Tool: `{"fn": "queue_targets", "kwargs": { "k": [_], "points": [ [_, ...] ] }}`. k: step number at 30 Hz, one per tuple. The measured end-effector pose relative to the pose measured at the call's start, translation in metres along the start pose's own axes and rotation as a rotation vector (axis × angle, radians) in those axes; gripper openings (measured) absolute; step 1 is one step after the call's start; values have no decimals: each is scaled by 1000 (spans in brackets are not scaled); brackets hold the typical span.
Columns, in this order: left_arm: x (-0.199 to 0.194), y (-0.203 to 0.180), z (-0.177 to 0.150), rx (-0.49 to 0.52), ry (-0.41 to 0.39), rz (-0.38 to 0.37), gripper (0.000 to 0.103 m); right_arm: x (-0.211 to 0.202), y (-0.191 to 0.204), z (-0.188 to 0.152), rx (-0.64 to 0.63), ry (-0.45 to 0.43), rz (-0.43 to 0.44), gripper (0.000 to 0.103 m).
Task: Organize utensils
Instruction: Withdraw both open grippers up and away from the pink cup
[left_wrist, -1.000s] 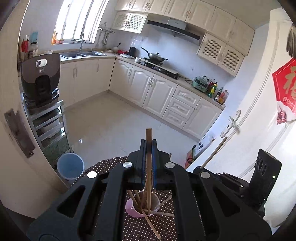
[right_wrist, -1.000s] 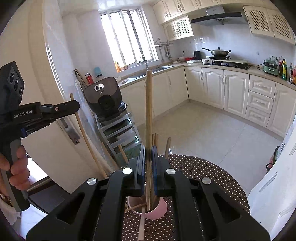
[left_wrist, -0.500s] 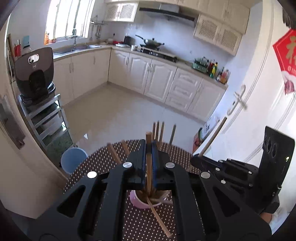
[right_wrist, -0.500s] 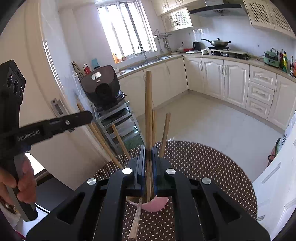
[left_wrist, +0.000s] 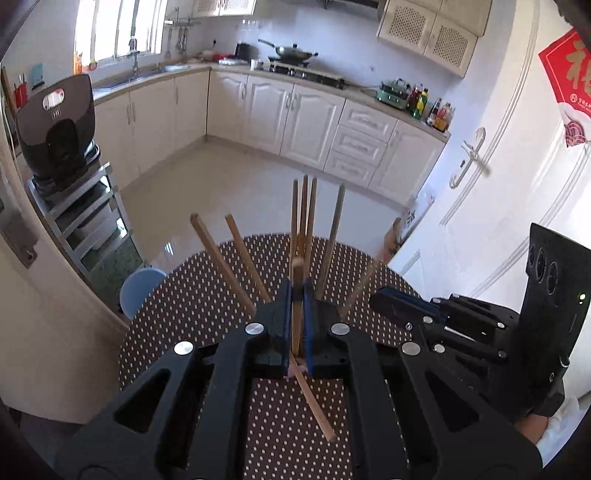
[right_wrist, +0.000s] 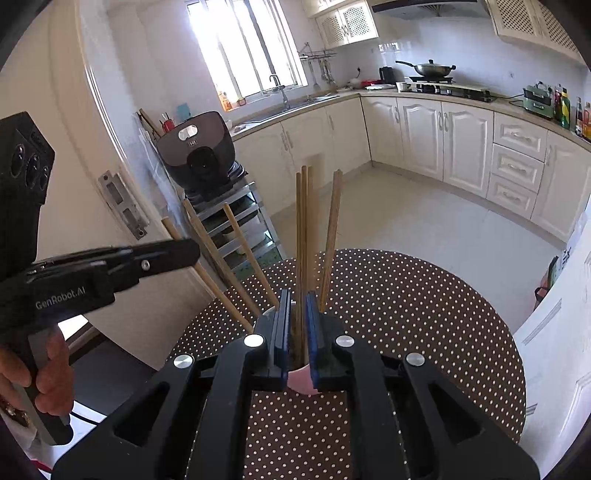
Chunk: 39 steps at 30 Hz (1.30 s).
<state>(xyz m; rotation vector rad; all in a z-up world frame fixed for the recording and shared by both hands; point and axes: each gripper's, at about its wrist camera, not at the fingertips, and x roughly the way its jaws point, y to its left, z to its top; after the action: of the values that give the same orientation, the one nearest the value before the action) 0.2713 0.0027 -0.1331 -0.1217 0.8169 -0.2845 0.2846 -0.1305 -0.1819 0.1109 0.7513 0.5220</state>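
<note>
A pink cup (right_wrist: 301, 382) stands on the round polka-dot table (right_wrist: 406, 314) and holds several wooden chopsticks (right_wrist: 303, 229), some upright, some leaning left. My left gripper (left_wrist: 297, 295) is shut on one chopstick (left_wrist: 296, 310), its tip low above the cup, which my jaws mostly hide. Another chopstick (left_wrist: 314, 402) slants toward me under the jaws. My right gripper (right_wrist: 297, 299) is slightly open just above the cup, around upright chopsticks without clamping them. The right gripper also shows in the left wrist view (left_wrist: 391, 299), and the left gripper in the right wrist view (right_wrist: 184, 251).
The table (left_wrist: 192, 295) stands beside a white wall and door on the right. A metal rack with a black appliance (right_wrist: 201, 155) stands to the left, with a blue bin (left_wrist: 138, 286) on the floor. Kitchen cabinets line the far side.
Both grippers have come down toward the cup. The right gripper has let go of its chopstick, which now stands in the cup. The left one's chopstick has sunk lower.
</note>
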Motion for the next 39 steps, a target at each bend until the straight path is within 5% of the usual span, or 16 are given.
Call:
{"fn": "queue_targets", "kwargs": {
  "k": [10,11,13,14,23,29,39],
  "points": [
    [-4,-1,-15,-9,56,13,7,-17,8,-9,33,-18,-22,9],
    [-7,-1,-16,-8,52,20,11,-19,9,-9,38,-23,-26,9],
    [-15,-3,-16,-8,35,28,38,-27,10,-9,52,-37,-35,9],
    [-19,-4,-16,-8,16,33,62,-31,10,-9,56,-46,-40,10],
    [-64,-18,-16,40,-132,51,69,-74,24,-11,71,-141,-79,27],
    [-88,-28,-21,77,-191,64,79,-106,38,-13,84,-213,-114,49],
    [-132,-40,-37,129,-271,87,86,-149,62,-21,79,-301,-160,66]
  ]
}}
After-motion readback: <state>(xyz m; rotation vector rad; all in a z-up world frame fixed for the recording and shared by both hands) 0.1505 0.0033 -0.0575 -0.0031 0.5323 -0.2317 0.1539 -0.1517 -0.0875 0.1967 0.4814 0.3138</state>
